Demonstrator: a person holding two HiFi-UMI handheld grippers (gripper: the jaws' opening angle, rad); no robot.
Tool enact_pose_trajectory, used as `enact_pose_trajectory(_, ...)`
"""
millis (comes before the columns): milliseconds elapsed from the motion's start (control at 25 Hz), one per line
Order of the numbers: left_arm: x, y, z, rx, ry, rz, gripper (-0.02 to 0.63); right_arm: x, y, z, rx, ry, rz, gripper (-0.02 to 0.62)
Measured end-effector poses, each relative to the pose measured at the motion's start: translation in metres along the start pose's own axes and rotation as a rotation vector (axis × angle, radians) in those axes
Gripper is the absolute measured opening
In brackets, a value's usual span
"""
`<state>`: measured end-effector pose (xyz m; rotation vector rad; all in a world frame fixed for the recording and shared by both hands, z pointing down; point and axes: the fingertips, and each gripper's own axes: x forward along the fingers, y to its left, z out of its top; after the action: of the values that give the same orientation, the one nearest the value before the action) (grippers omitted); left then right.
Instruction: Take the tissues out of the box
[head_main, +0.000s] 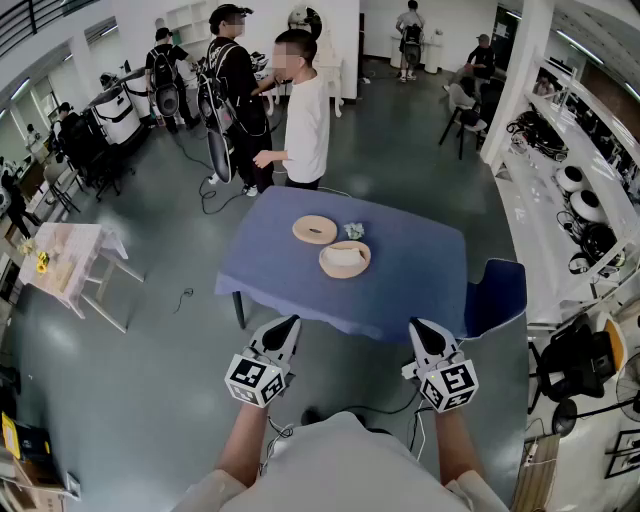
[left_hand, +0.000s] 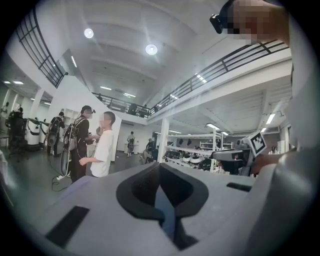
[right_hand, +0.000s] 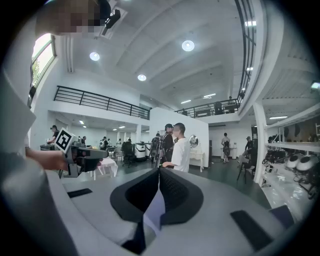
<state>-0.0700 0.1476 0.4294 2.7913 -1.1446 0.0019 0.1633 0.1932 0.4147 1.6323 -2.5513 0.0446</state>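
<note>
On the blue-clothed table (head_main: 420, 270) stands a round wooden tissue box (head_main: 345, 259) with white tissue showing inside. Its round wooden lid with a slot (head_main: 315, 230) lies just beyond it, and a small crumpled tissue (head_main: 354, 231) lies beside the lid. Both grippers hang close to my body, short of the table's near edge and well apart from the box. My left gripper (head_main: 289, 325) is shut with nothing in it, its jaws meeting in the left gripper view (left_hand: 160, 166). My right gripper (head_main: 421, 327) is shut and empty too (right_hand: 159, 171).
A blue chair (head_main: 497, 293) stands at the table's right corner. Two people (head_main: 305, 110) stand just behind the table. White shelving with equipment (head_main: 540, 200) runs along the right. A small pale table (head_main: 70, 262) stands at the left. Cables lie on the grey floor.
</note>
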Motion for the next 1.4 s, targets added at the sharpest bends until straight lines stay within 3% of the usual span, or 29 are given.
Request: enact_pose_trajectory(1400, -0.010, 0.034, -0.015, -0.041, 0.044, -0.009, 0.008, 0.024, 0.016, -0.013, 0.067, 0.023, -0.057, 0.032)
